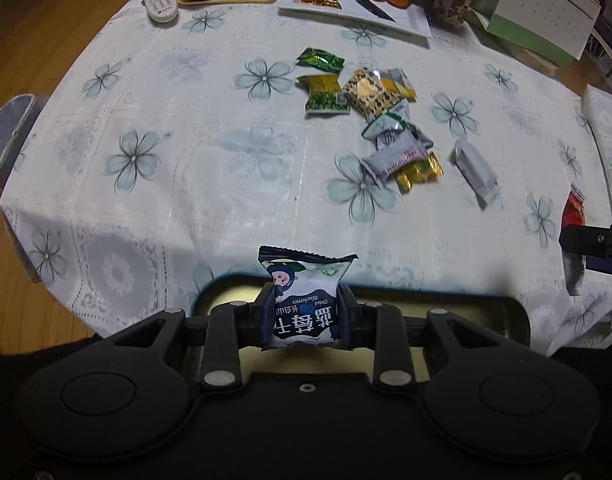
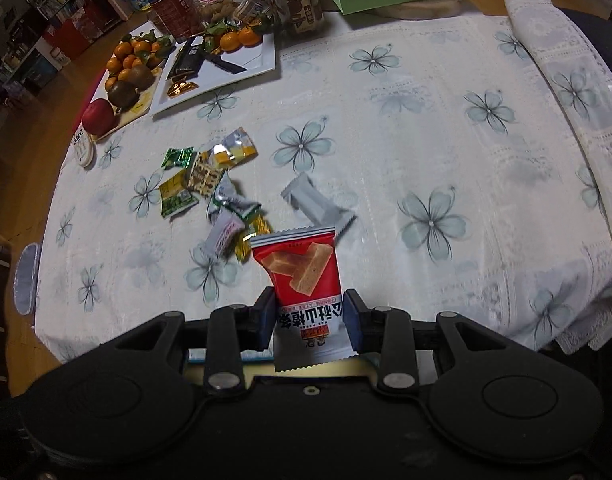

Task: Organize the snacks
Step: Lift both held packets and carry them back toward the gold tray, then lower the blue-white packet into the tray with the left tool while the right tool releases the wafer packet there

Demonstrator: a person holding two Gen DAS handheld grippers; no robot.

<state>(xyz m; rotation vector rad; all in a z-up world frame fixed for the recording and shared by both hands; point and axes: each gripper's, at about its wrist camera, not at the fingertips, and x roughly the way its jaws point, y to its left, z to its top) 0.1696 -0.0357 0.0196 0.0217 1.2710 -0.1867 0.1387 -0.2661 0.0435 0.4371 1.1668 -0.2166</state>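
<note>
I hold the dried-blueberry packet (image 1: 304,300) pinched in the left gripper (image 1: 304,308) above the tin tray (image 1: 517,312); the right gripper (image 2: 309,312) clamps the red cake packet (image 2: 304,280) beside it; I judge both carried snacks need releasing into that tray.

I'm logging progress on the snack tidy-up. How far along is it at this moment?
Midway at best. In hand: the left claw grips a dried blueberry packet above a dark-rimmed tray; the right claw grips a red cake packet. Done: nothing visibly stowed; the tray's inside is mostly hidden. Left: a scatter of snack packets and a lone white packet on the tablecloth.
</note>
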